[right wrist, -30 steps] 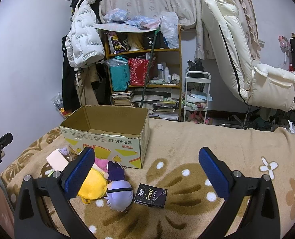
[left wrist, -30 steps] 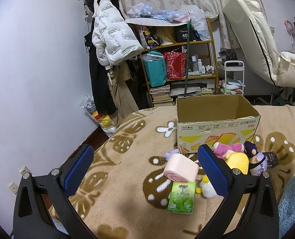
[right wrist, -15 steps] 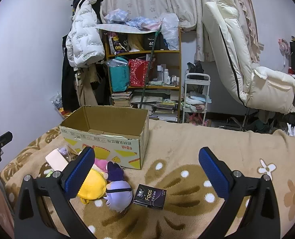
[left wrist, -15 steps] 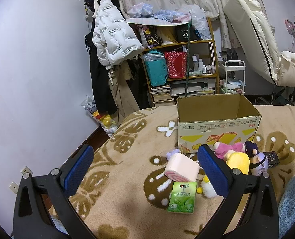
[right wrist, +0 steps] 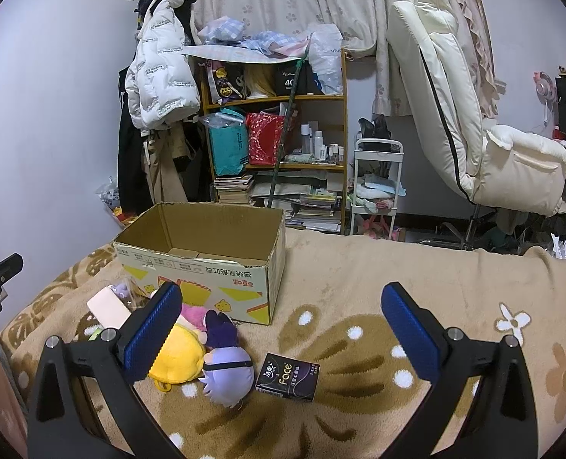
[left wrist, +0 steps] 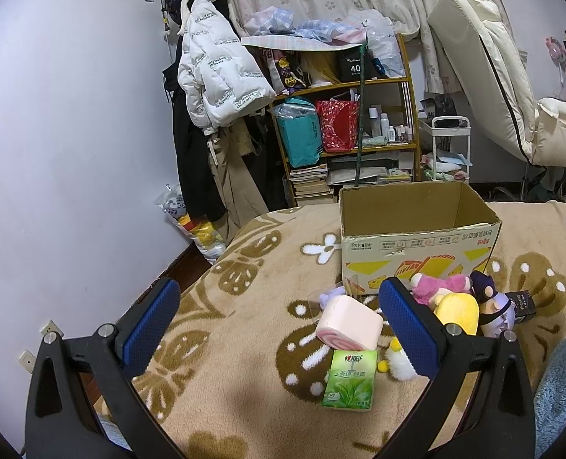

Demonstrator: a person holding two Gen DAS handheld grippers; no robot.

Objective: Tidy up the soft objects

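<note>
Hovering above the bed's brown floral blanket [right wrist: 359,287], the left hand-held gripper [left wrist: 279,325] and right hand-held gripper [right wrist: 279,329] both gape, released and empty. Just before the open cardboard box [right wrist: 206,256] cluster a pink roll cushion [left wrist: 350,323], yellow plush [right wrist: 176,355], purple plush [right wrist: 227,371], green tissue pack [left wrist: 350,378] and black Face pack [right wrist: 287,375].

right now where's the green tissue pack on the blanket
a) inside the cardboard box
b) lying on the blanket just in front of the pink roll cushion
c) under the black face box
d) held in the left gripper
b: in the left wrist view the green tissue pack lies flat on the blanket, just nearer the camera than the pink roll cushion; the left gripper is open around nothing.
</note>
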